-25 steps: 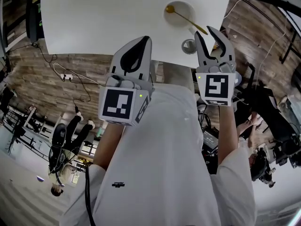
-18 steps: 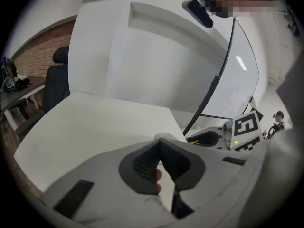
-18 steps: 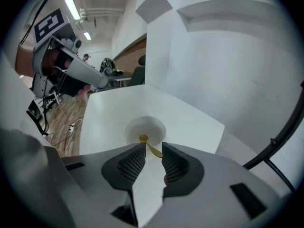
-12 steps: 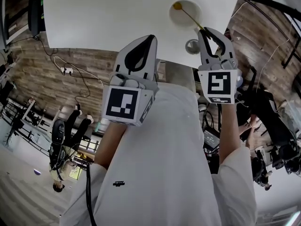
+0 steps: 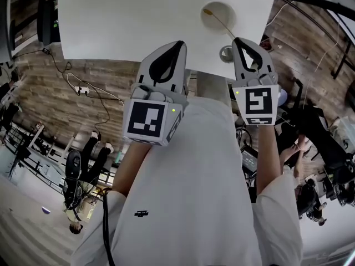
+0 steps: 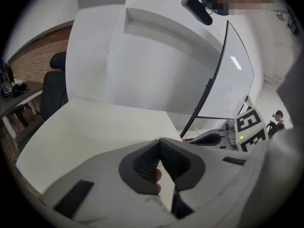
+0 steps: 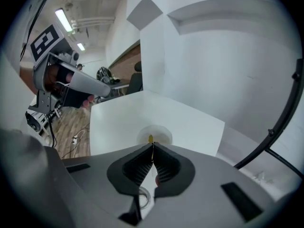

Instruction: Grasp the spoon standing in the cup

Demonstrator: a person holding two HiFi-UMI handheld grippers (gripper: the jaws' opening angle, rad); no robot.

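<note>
A thin gold spoon (image 5: 221, 22) leans in a white cup (image 5: 217, 15) at the table's near right. Its bowl sits inside the cup and its handle slants toward me. My right gripper (image 5: 239, 40) has just been closing and is shut on the end of that handle. In the right gripper view the handle runs up from the meeting jaws to the spoon's bowl (image 7: 150, 138) in the cup (image 7: 155, 136). My left gripper (image 5: 173, 44) hovers at the table's near edge, shut, with nothing between its jaws (image 6: 159, 141).
The white table (image 5: 138, 21) ends just under both grippers. A small grey ring (image 5: 225, 53) lies by the near edge beside the right gripper. Wood floor with cables (image 5: 83, 87) lies below. A dark chair (image 6: 52, 94) stands at the table's left.
The right jaws, wide open a second ago around the spoon's handle, have closed on it. The spoon's handle now points more toward me. The left gripper has stayed put.
</note>
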